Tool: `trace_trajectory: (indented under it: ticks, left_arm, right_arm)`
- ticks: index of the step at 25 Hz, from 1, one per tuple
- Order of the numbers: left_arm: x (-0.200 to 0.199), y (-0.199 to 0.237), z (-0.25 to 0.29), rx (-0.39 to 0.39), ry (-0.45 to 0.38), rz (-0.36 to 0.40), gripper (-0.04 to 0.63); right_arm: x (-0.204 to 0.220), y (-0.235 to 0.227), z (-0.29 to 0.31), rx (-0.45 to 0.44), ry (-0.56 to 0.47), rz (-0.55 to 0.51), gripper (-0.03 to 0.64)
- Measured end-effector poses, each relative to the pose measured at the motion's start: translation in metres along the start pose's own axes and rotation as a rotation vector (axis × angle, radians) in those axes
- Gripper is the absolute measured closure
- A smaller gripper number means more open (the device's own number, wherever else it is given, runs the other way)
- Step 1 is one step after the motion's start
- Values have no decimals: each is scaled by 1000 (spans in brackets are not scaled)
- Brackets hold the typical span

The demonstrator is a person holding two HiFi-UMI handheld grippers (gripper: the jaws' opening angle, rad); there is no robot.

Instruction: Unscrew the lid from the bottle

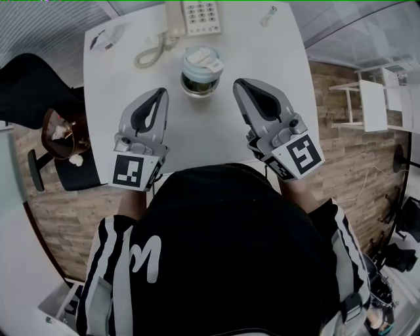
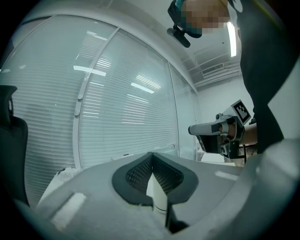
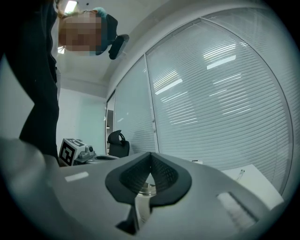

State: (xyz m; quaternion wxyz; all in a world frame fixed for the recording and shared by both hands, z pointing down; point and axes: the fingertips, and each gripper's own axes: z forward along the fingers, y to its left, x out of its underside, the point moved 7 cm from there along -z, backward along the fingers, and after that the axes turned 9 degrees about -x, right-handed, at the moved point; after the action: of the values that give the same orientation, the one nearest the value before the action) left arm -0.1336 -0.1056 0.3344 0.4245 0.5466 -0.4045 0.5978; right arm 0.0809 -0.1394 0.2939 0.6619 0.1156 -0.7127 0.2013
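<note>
The bottle [image 1: 201, 72] stands upright in the middle of the white table [image 1: 125, 79]; it is short, with a pale blue lid and a white piece on top. My left gripper [image 1: 161, 91] hovers just left of it and nearer me, jaws shut with nothing between them. To the bottle's right, my right gripper [image 1: 237, 83] is also shut and empty, its tips a short gap from the bottle. In the left gripper view the left gripper [image 2: 152, 153] points level at window blinds. In the right gripper view the bottle's rim [image 3: 146, 189] shows below the right gripper [image 3: 151, 153].
A white telephone [image 1: 191, 16] with a coiled cord [image 1: 149, 54] sits at the table's far edge, a plastic packet [image 1: 108, 38] at far left, a small object [image 1: 268, 16] at far right. A black chair [image 1: 29, 85] and brown bag [image 1: 62, 134] stand left of the table.
</note>
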Motion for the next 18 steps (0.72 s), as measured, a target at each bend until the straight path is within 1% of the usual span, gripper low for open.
trace_trajectory:
  ticks: [3, 10, 14, 18]
  left_arm:
    - [-2, 0, 1, 4, -3, 7, 594]
    - [0, -4, 2, 9, 4, 16, 594]
    - [3, -5, 2, 20, 13, 5, 594]
    - [4, -6, 3, 21, 18, 3, 594]
  right_arm:
    - [0, 0, -1, 4, 8, -17, 618]
    - [1, -1, -3, 3, 7, -4, 618]
    - [3, -1, -5, 4, 12, -19, 618]
    - [1, 0, -3, -5, 8, -13, 618]
